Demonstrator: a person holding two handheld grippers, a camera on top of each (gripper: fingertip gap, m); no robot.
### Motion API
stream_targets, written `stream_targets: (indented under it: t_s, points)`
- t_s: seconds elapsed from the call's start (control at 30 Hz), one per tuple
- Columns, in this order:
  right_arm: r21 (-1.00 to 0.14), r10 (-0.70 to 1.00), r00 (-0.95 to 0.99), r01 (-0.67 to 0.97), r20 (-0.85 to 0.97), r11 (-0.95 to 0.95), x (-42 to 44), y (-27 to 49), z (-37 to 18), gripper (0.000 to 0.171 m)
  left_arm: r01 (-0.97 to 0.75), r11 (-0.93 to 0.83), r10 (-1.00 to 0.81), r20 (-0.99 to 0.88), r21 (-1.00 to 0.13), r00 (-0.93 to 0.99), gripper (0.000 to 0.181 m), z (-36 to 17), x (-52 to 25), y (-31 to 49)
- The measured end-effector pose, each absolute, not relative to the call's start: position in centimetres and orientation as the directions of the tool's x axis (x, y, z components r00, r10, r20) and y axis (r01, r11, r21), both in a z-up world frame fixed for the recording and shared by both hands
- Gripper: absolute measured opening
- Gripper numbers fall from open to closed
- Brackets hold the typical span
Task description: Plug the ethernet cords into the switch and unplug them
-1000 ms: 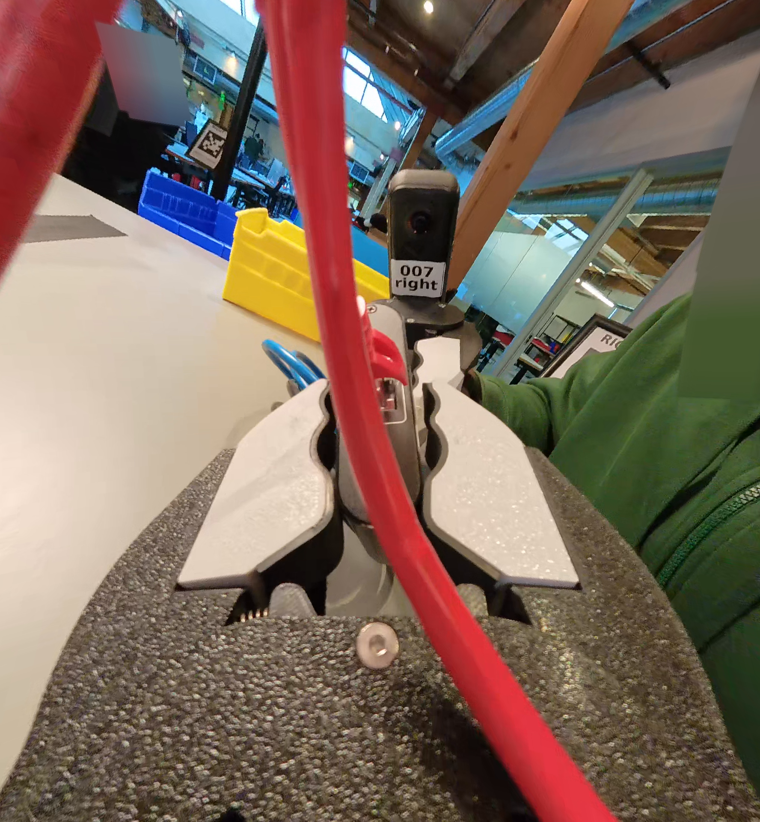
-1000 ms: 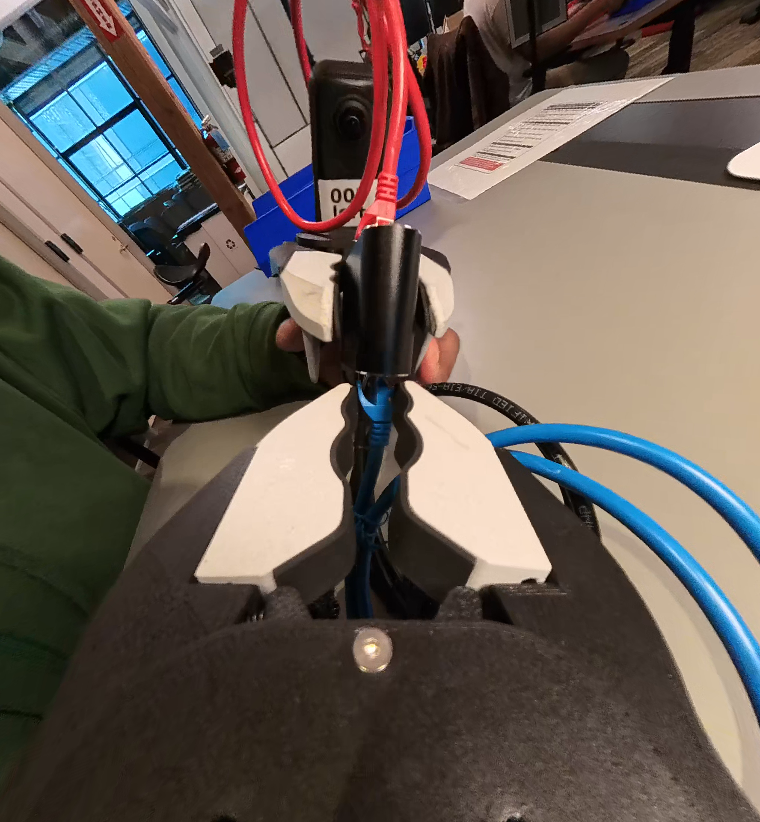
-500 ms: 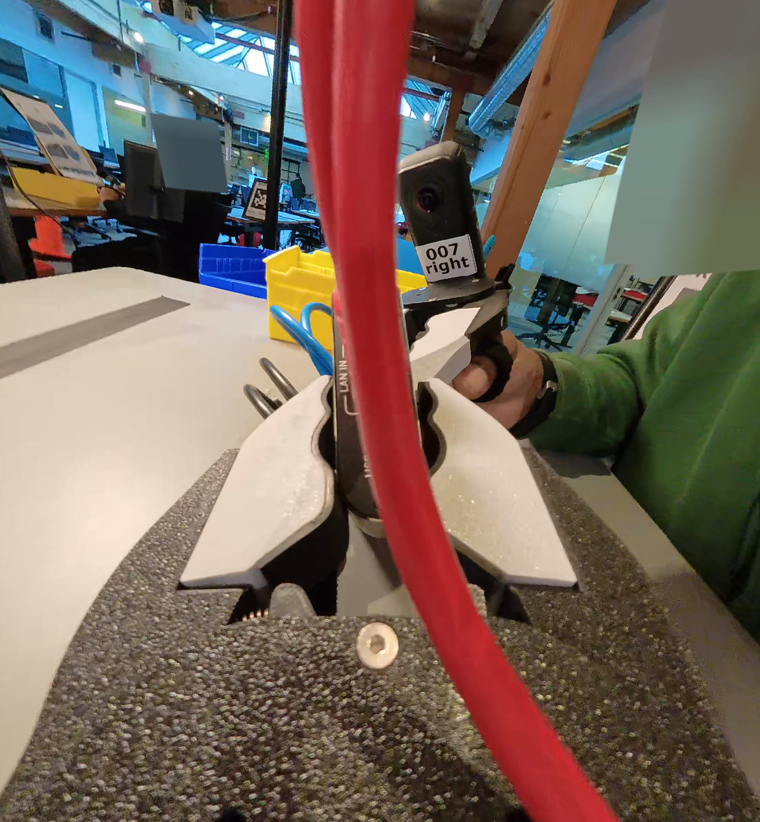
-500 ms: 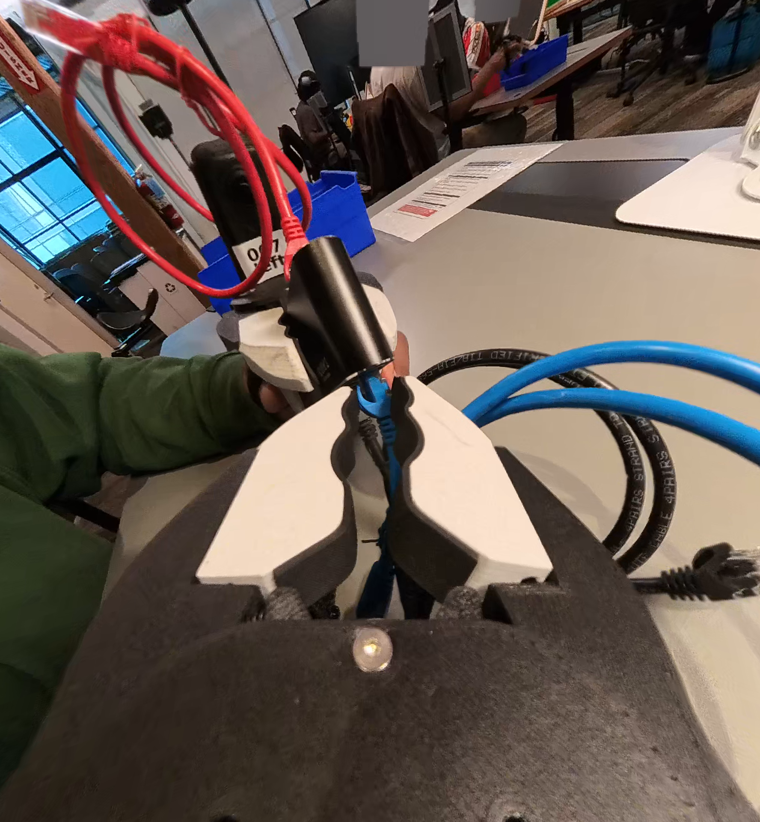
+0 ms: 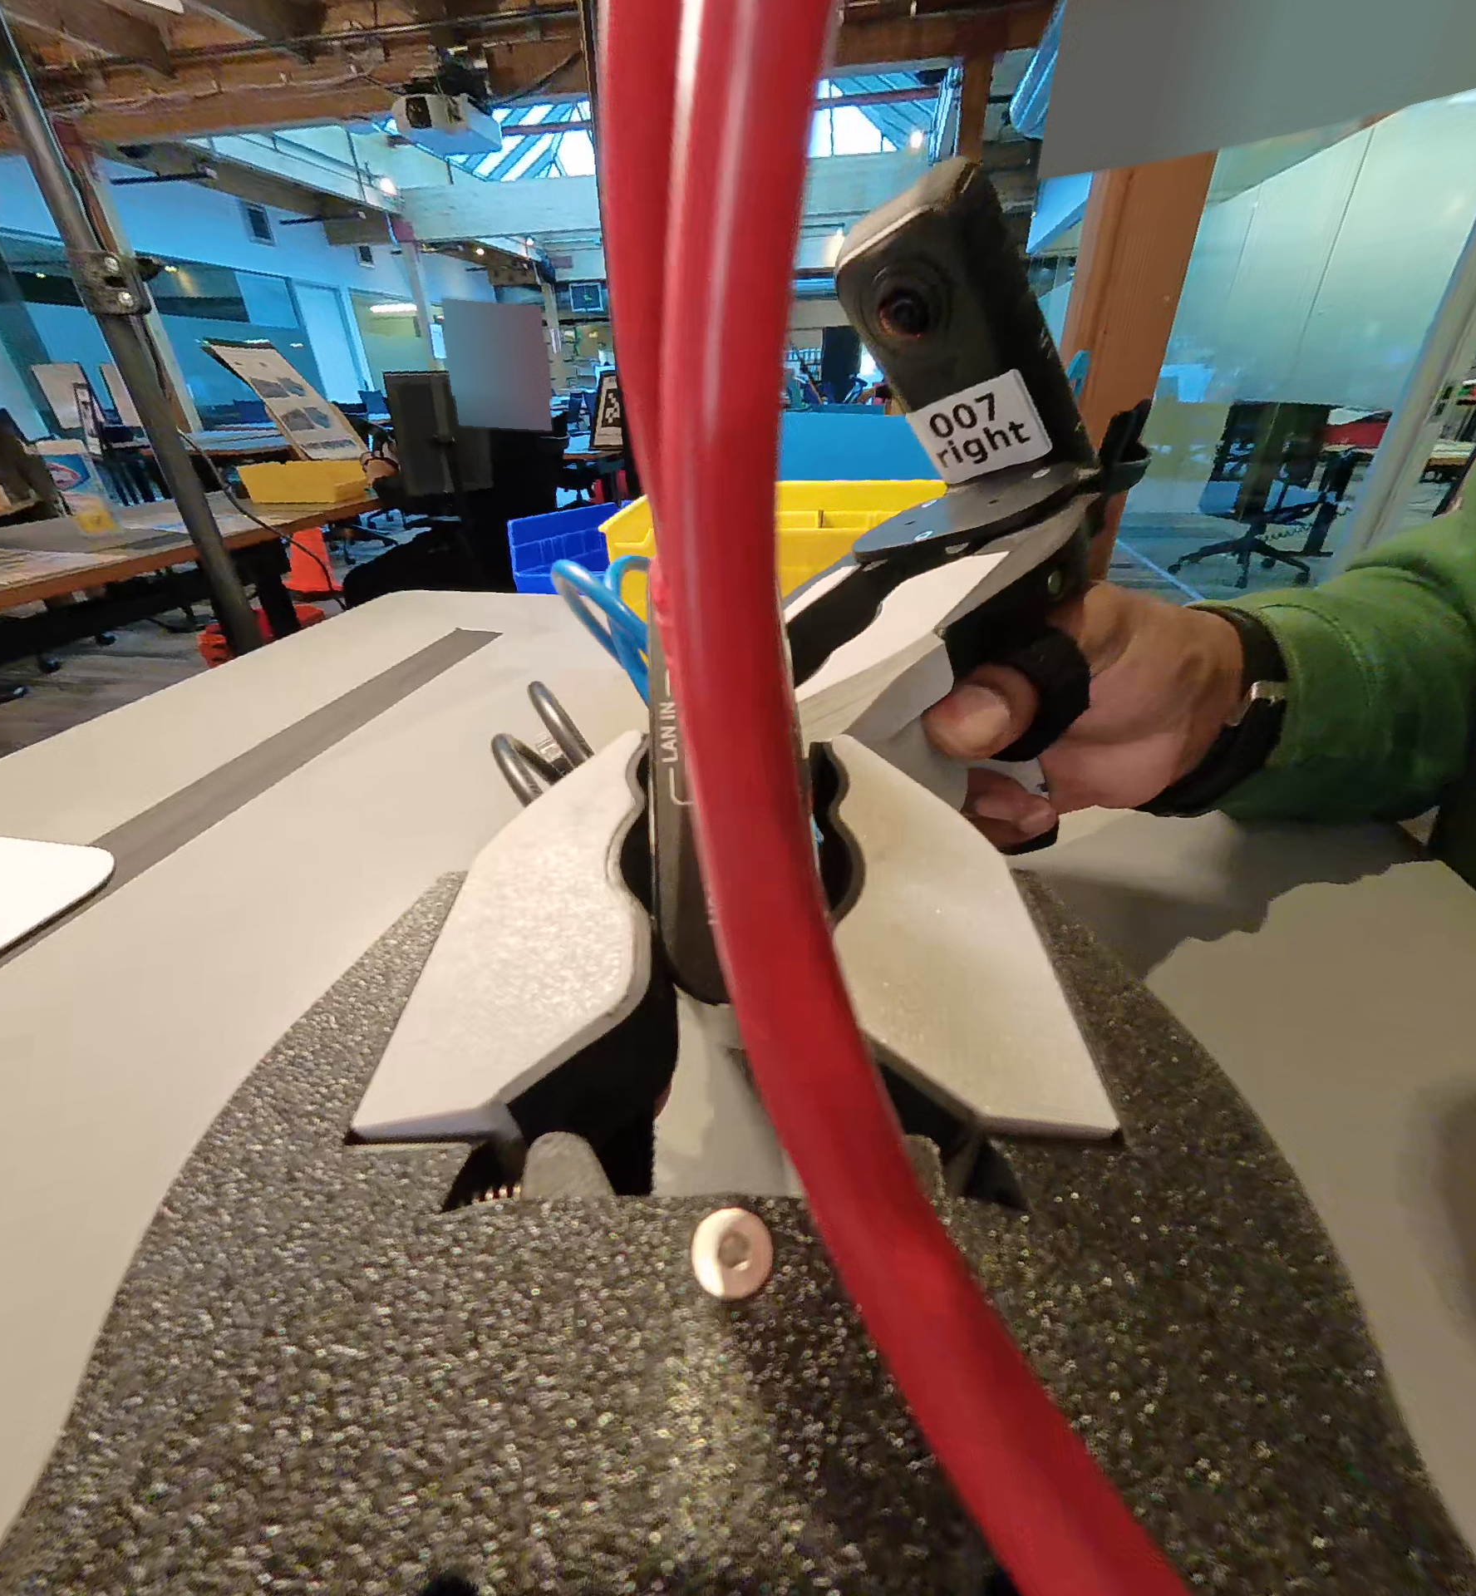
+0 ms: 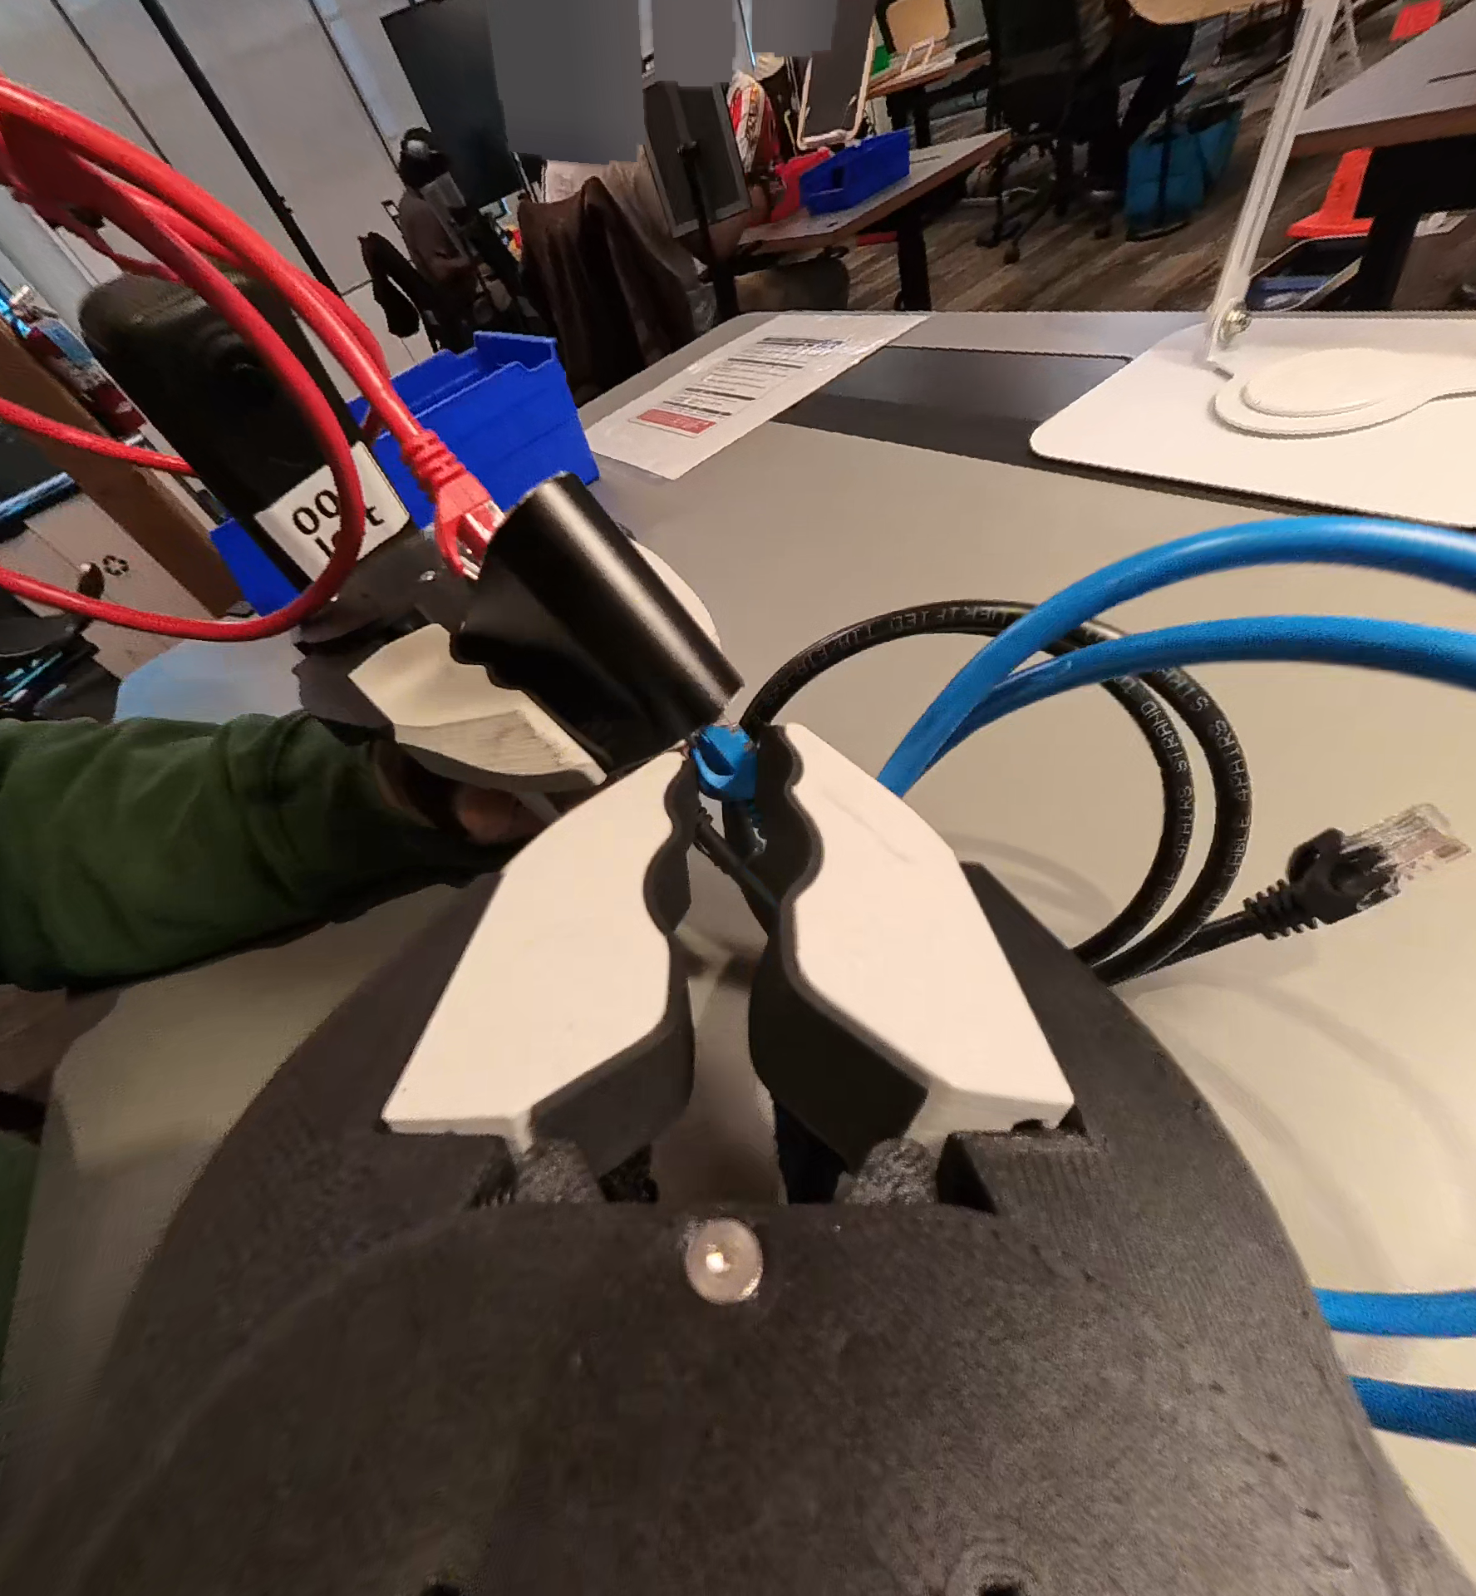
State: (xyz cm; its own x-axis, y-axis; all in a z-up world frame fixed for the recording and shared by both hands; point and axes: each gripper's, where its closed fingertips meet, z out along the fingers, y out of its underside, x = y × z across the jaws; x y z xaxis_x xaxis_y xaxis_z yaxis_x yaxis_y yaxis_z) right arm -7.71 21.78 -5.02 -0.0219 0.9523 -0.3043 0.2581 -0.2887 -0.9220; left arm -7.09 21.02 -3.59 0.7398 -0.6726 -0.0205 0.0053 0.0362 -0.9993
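Note:
My left gripper (image 5: 730, 760) is shut on the black switch (image 5: 674, 864) and holds it above the grey table (image 5: 199, 864). A red cord (image 5: 743, 777) hangs right in front of this camera. In the right wrist view the switch (image 6: 596, 622) leans to the left. The red plug (image 6: 458, 518) sits in its upper end. My right gripper (image 6: 722, 751) is shut on the blue plug (image 6: 722, 769) at the switch's lower end. I cannot tell whether the plug is seated. The blue cord (image 6: 1149, 587) loops away to the right.
A black cord (image 6: 1183, 777) lies coiled on the table with its free plug (image 6: 1365, 864) on the right. A white lamp base (image 6: 1322, 432) and a paper sheet (image 6: 752, 389) lie farther back. A yellow bin (image 5: 838, 527) and a blue bin (image 6: 493, 414) stand at the table's edge. The tips of both grippers are at nearly the same place.
Both grippers have swung and tilted together while keeping their hold. The switch has gone from upright to leaning left in the right wrist view. The black cord's free plug has come into view.

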Motion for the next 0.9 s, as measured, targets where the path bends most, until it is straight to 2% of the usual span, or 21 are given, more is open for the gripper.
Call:
stream_targets:
  t_s: [0.03,0.13,0.2,0.27,0.3,0.37,0.5,0.6,0.77,0.83,0.9]
  points:
    - [-0.924,0.956,-0.015,0.261,-0.295,-0.281,-7.7,21.8,-5.0,0.015,-0.004,0.043,-0.667,-0.032,-0.999,0.744,0.033,-3.6,-7.1,21.0]
    - [-0.933,0.965,-0.034,0.267,-0.260,-0.242,-7.7,21.6,-5.0,0.015,-0.027,0.065,-0.676,-0.064,-0.998,0.734,0.033,-3.6,-7.0,20.8]
    - [-0.940,0.972,-0.045,0.269,-0.231,-0.210,-7.6,21.9,-5.2,0.015,0.022,0.090,-0.707,-0.049,-0.996,0.706,0.034,-3.0,-7.2,20.2]
    - [-0.937,0.981,0.063,0.293,-0.181,-0.192,-7.0,25.0,-6.4,0.015,0.096,0.158,-0.797,-0.069,-0.983,0.600,0.034,-1.9,-6.7,18.0]
    - [-0.934,0.972,0.031,0.269,-0.234,-0.233,-6.7,25.7,-6.3,0.015,0.095,0.154,-0.795,-0.066,-0.984,0.603,0.034,-2.0,-6.8,17.9]
    - [-0.902,0.938,-0.006,0.276,-0.346,-0.331,-6.3,26.8,-6.5,0.015,0.118,0.111,-0.765,-0.009,-0.987,0.643,0.034,-2.0,-7.5,18.7]
    - [-0.866,0.922,-0.126,0.410,-0.365,-0.287,-5.8,25.1,-7.4,0.015,0.252,0.006,-0.718,0.171,-0.968,0.675,0.034,-2.0,-9.8,20.7]
    - [-0.846,0.920,-0.187,0.487,-0.344,-0.217,-5.4,23.9,-8.1,0.016,0.371,-0.052,-0.637,0.317,-0.927,0.703,0.034,-2.2,-12.2,22.2]
    - [-0.865,0.951,-0.159,0.476,-0.264,-0.160,-5.3,24.8,-8.3,0.016,0.477,-0.091,-0.589,0.433,-0.874,0.683,0.034,-2.5,-14.1,22.8]
    - [-0.878,0.954,-0.175,0.458,-0.244,-0.141,-5.3,24.7,-7.7,0.021,0.490,-0.111,-0.573,0.458,-0.865,0.680,0.034,-2.8,-14.2,23.0]
    - [-0.874,0.951,-0.199,0.472,-0.236,-0.118,-5.1,24.3,-7.5,0.036,0.523,-0.126,-0.554,0.497,-0.843,0.668,0.035,-2.9,-14.4,23.2]
